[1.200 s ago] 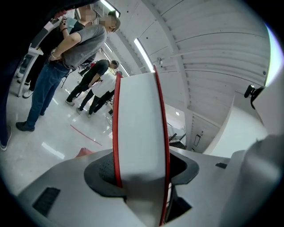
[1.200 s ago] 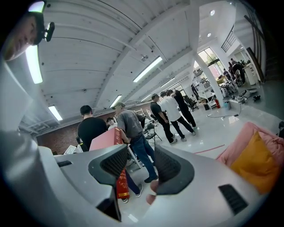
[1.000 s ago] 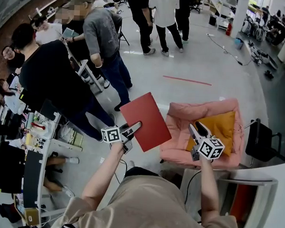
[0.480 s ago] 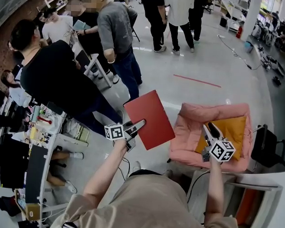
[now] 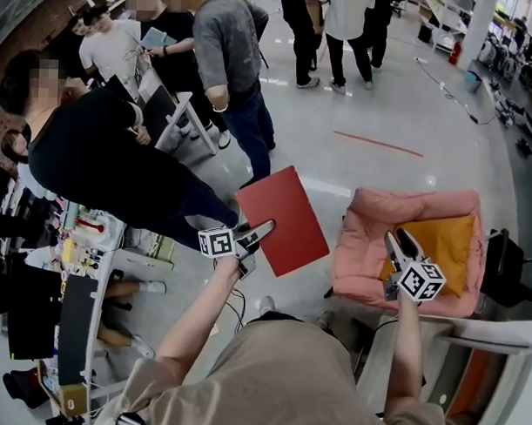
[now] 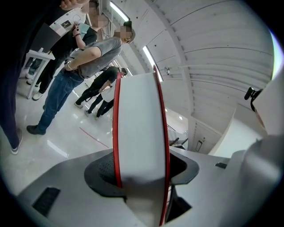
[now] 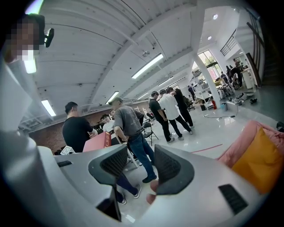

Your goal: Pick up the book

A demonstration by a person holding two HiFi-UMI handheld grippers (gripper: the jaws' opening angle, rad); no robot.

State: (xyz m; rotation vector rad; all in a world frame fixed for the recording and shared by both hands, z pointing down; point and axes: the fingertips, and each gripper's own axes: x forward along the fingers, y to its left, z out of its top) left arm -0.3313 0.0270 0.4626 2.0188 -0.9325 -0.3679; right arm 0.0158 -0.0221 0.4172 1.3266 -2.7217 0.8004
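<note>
My left gripper is shut on a red-covered book, held in the air above the floor, left of the pink armchair. In the left gripper view the book stands edge-on between the jaws, white pages between two red covers. My right gripper hovers over the armchair's orange cushion; its jaws stand open with nothing between them. The book's red cover shows at the left in the right gripper view.
Several people stand close on the left and ahead, the nearest in black. A cluttered desk runs along the left. A white table edge and a dark chair sit at the right.
Both grippers have drifted right across the head view, the left one carrying the book with it. The armchair and the people have shifted in the view too. The jaws have not changed.
</note>
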